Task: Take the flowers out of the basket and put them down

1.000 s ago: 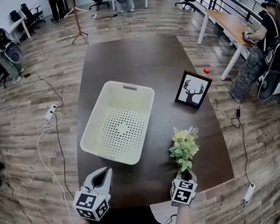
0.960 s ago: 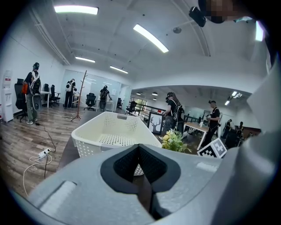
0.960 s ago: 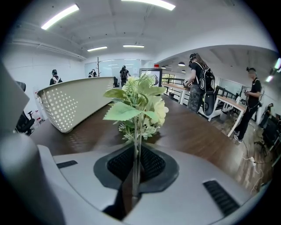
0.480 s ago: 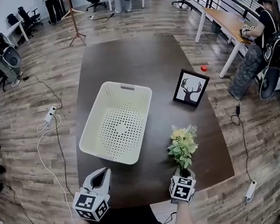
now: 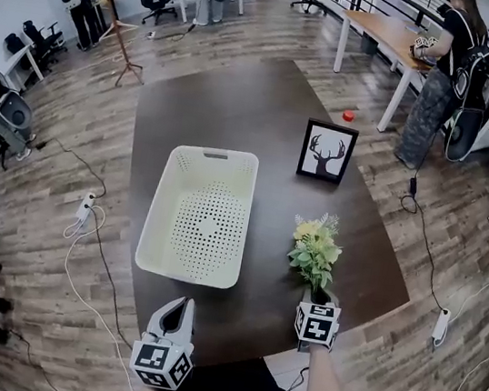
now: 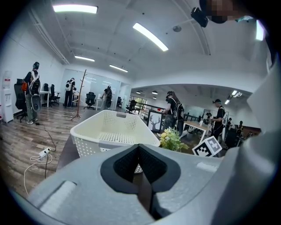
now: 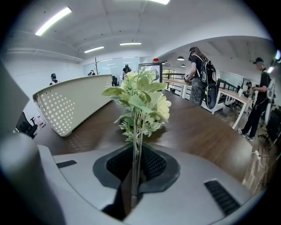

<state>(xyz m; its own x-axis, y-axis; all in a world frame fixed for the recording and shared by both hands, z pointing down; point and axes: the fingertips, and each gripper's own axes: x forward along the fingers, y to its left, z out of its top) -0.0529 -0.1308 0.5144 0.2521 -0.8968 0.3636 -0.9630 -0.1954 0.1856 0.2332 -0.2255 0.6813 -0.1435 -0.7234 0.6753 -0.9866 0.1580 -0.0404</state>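
Observation:
The flowers (image 5: 314,247), a small yellow-and-green artificial bunch, hang just over the dark table to the right of the cream perforated basket (image 5: 161,214). My right gripper (image 5: 321,296) is shut on their thin stem. In the right gripper view the stem (image 7: 135,173) runs between the pads, the jaws have just eased open slightly, and the blooms (image 7: 142,103) stand ahead. The basket (image 7: 70,110) is empty and lies left of them. My left gripper (image 5: 173,312) stays shut on nothing near the table's front edge, its jaws (image 6: 140,151) pointing at the basket (image 6: 109,132).
A framed deer picture (image 5: 327,152) stands on the table behind the flowers. A small red object (image 5: 347,116) lies further back. A person with a backpack (image 5: 443,74) stands at a desk to the right. Cables and a power strip (image 5: 87,202) lie on the floor at the left.
Nothing on the table has visibly moved. Both grippers keep their places, and only the head view has shifted slightly.

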